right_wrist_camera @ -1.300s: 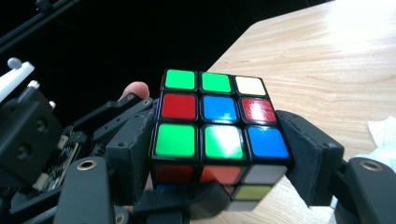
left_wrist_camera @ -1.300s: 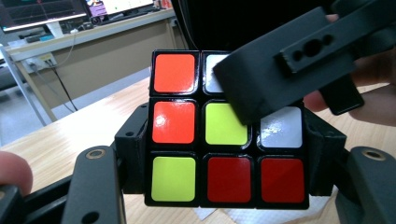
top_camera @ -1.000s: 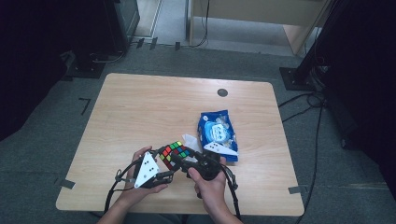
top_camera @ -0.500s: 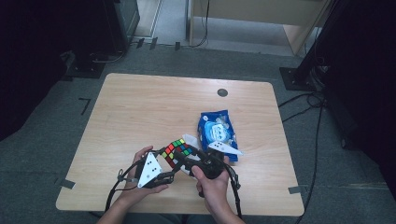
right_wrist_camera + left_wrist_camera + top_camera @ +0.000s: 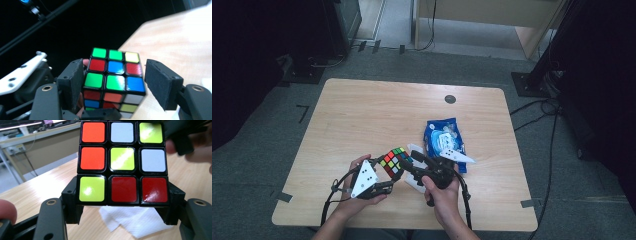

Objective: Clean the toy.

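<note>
The puzzle cube [image 5: 394, 161] sits low in the high view, a little left of centre, lifted off the table [image 5: 362, 115] between my two tongs. My left tongs [image 5: 122, 205] are clamped on it: in the left gripper view both jaws press the sides of its bottom row, below the yellow and two red squares. My right tongs [image 5: 112, 82] stand open around it; in the right gripper view the left jaw lies against the cube's side while the right jaw stands clear of it, and these jaws have just been opening a little.

I judge the cube light, hard and stiff, with glossy stickers that could slip, so flat faces squarely between the pads are the place to hold. Its layers turn, so a grip on one row alone lets the rest twist.

My left hand [image 5: 357, 192] comes in from the lower left, tongs pointing up and right. My right hand [image 5: 443, 192] rises from the bottom edge, tongs pointing left at the cube.

Beyond them lie a white tissue [image 5: 130, 220] on the table and a blue packet [image 5: 443, 142] to the right.
</note>
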`<state>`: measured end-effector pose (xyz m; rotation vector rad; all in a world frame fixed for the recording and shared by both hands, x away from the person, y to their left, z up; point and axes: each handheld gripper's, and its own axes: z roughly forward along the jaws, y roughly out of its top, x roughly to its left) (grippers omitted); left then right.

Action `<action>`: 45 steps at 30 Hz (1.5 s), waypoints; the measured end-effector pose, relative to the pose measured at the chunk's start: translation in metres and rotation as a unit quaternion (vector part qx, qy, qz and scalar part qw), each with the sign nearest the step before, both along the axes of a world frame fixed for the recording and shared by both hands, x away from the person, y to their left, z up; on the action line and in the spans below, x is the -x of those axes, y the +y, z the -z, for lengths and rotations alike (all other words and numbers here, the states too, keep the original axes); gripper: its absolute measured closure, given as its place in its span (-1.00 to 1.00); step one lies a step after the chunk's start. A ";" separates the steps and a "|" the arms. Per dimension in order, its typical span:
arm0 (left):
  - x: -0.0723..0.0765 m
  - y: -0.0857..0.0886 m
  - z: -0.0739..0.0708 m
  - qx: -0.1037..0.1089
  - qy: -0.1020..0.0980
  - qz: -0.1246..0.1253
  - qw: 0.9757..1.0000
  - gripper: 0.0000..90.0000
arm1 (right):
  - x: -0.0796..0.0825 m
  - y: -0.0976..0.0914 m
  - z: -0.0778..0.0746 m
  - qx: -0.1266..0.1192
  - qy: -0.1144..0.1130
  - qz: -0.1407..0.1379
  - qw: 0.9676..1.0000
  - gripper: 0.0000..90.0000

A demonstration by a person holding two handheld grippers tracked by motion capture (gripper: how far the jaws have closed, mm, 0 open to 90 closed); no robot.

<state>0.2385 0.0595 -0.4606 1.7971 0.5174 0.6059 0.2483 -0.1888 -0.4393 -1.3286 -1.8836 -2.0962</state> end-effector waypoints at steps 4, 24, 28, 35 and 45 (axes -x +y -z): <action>-0.011 0.018 -0.006 0.017 0.026 -0.019 0.999 -0.24 | -0.003 -0.011 0.001 0.031 -0.066 0.029 0.997 -0.28; -0.039 0.030 -0.027 -0.008 0.136 -0.014 0.991 -0.24 | -0.004 0.023 0.042 0.216 -0.246 0.033 0.944 -0.39; -0.041 0.030 -0.029 -0.008 0.151 -0.007 0.988 -0.24 | -0.002 0.029 0.046 0.240 -0.272 0.032 0.931 -0.39; -0.043 0.025 -0.030 -0.010 0.177 0.001 0.984 -0.24 | 0.000 0.037 0.054 0.283 -0.311 0.032 0.907 -0.42; -0.040 0.010 -0.028 -0.029 0.199 0.024 0.979 -0.24 | 0.003 0.044 0.057 0.320 -0.353 0.048 0.878 -0.41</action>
